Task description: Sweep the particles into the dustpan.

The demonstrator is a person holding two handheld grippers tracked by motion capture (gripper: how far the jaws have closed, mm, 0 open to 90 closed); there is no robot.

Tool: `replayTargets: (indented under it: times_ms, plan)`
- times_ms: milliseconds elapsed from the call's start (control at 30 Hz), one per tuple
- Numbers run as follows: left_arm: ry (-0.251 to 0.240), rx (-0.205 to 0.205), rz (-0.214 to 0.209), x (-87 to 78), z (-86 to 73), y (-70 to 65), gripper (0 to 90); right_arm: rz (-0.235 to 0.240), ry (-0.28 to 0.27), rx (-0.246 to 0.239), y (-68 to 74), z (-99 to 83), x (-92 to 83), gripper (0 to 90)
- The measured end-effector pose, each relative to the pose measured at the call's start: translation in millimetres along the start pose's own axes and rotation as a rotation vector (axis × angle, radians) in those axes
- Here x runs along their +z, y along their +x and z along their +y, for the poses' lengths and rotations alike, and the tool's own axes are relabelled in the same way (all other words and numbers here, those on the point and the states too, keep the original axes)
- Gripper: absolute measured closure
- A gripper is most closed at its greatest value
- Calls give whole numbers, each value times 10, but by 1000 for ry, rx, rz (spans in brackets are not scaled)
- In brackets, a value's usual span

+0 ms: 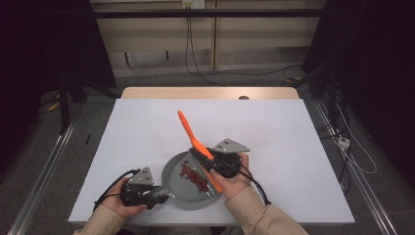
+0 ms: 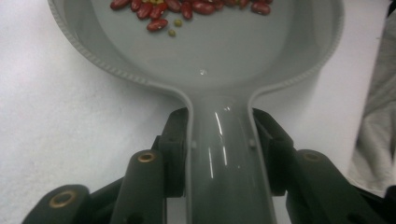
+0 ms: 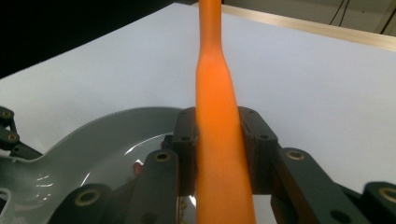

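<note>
A grey pan (image 1: pixel 170 170) holding several red beans (image 1: pixel 194 177) sits near the table's front edge. My left gripper (image 1: pixel 163 194) is shut on the pan's handle (image 2: pixel 219 177), its jaws pressing both sides of it. The bowl of the pan (image 2: pixel 210 51), with beans (image 2: pixel 187 8) and a couple of small green ones, lies ahead in the left gripper view. My right gripper (image 1: pixel 199 154) is shut on an orange spatula (image 1: pixel 188 129). The spatula's handle (image 3: pixel 212 70) slants up and away over the table, and its lower end reaches down into the pan (image 3: pixel 102 135) among the beans.
The white table top (image 1: pixel 274 137) stretches wide behind and to both sides of the pan, with a wooden strip (image 1: pixel 210 93) at its far edge. Cables (image 1: pixel 195 68) run over the floor beyond. A person's sleeves (image 1: pixel 254 210) enter from the bottom.
</note>
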State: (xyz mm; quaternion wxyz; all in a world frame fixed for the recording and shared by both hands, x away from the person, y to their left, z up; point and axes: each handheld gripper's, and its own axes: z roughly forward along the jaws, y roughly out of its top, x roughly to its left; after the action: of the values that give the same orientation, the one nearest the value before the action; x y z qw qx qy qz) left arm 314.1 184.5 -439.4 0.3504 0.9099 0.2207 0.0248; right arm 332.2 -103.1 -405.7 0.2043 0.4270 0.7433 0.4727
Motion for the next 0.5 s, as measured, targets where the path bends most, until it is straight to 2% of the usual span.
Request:
replayTargets:
  times_ms: [33, 67, 100, 133, 167, 300, 400, 467, 500]
  plan:
    - [-15, -13, 1, 8, 13, 2, 574, -11, -2, -7, -33, 16, -21, 708]
    - [-8, -12, 12, 12, 26, 0, 576, -20, -5, -11, -68, 24, -39, 708]
    - [-5, -6, -1, 22, 35, 3, 580, -29, -7, -11, -102, 31, -53, 708]
    - [9, 2, 13, 26, 41, -8, 589, -40, -3, -27, -138, 34, -67, 708]
    - [10, 3, -1, 39, 36, -8, 630, -64, 2, -40, -163, 34, -81, 708]
    - [16, -11, 1, 44, 37, -12, 634, -108, 16, -56, -227, -65, -62, 708]
    - [24, -19, 8, 44, 45, -18, 635, -83, 41, -40, -147, -196, 22, 708]
    - [21, -28, 19, 50, 56, -34, 635, -57, 29, -17, -51, -239, 58, 708]
    - [23, -38, 20, 49, 60, -35, 635, -50, 31, -23, 0, -228, 66, 708]
